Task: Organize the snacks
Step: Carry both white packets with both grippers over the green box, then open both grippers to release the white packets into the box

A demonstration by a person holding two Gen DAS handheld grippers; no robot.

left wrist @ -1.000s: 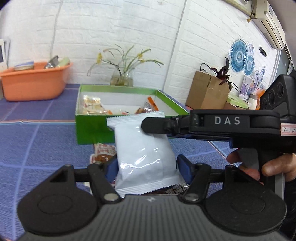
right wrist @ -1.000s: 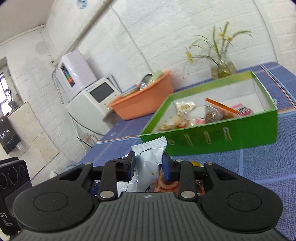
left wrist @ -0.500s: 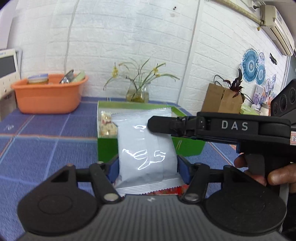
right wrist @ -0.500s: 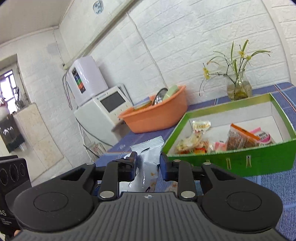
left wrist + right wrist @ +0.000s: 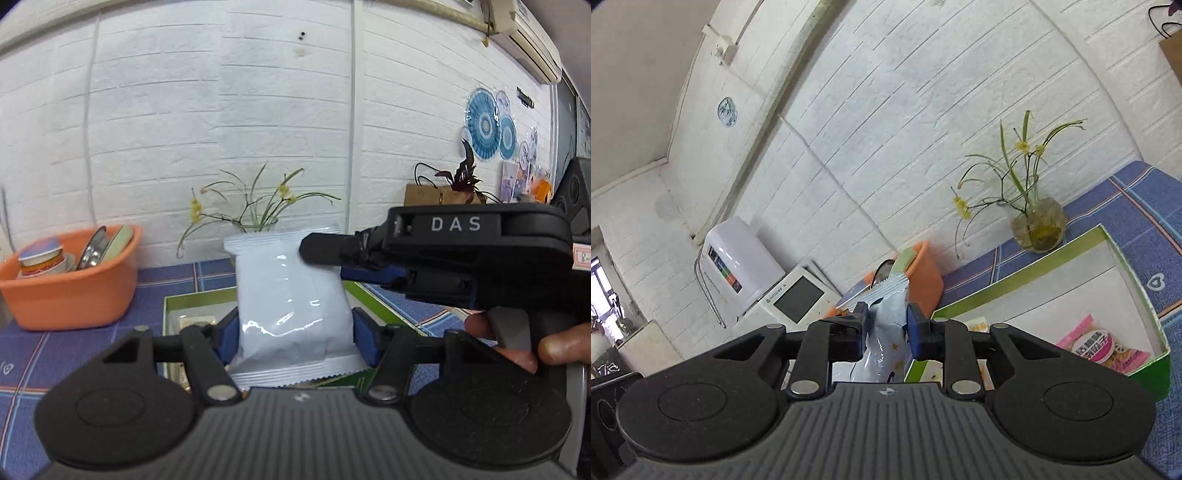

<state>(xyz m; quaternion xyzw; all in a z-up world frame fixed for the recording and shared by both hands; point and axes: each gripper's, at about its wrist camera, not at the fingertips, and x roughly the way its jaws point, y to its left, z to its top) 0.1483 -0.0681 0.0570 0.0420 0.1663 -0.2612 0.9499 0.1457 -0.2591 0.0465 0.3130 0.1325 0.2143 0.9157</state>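
A white snack packet (image 5: 288, 295) stands upright between the blue pads of my left gripper (image 5: 295, 332), which is shut on its lower half. In the left wrist view the right gripper reaches in from the right, one black finger (image 5: 332, 253) lying across the packet's top edge. In the right wrist view my right gripper (image 5: 886, 332) has its jaws closing on a crinkled white packet (image 5: 884, 319) that its pads pinch. The green box (image 5: 1015, 280) with a white inside lies below and to the right, holding a pink snack pack (image 5: 1102, 345). The left view shows only the box's rim (image 5: 199, 295).
An orange basin (image 5: 70, 291) with dishes sits at the left on the blue checked cloth (image 5: 22, 365). A glass vase of flowers (image 5: 1038, 229) stands behind the box. A brown paper bag (image 5: 436, 194) is at the back right, a white appliance (image 5: 738, 266) at the far left. A person's hand (image 5: 554, 347) holds the right gripper.
Both grippers have risen with the packet, so the box has sunk low in both views. The right gripper's jaws have narrowed onto the packet, and its view has rolled.
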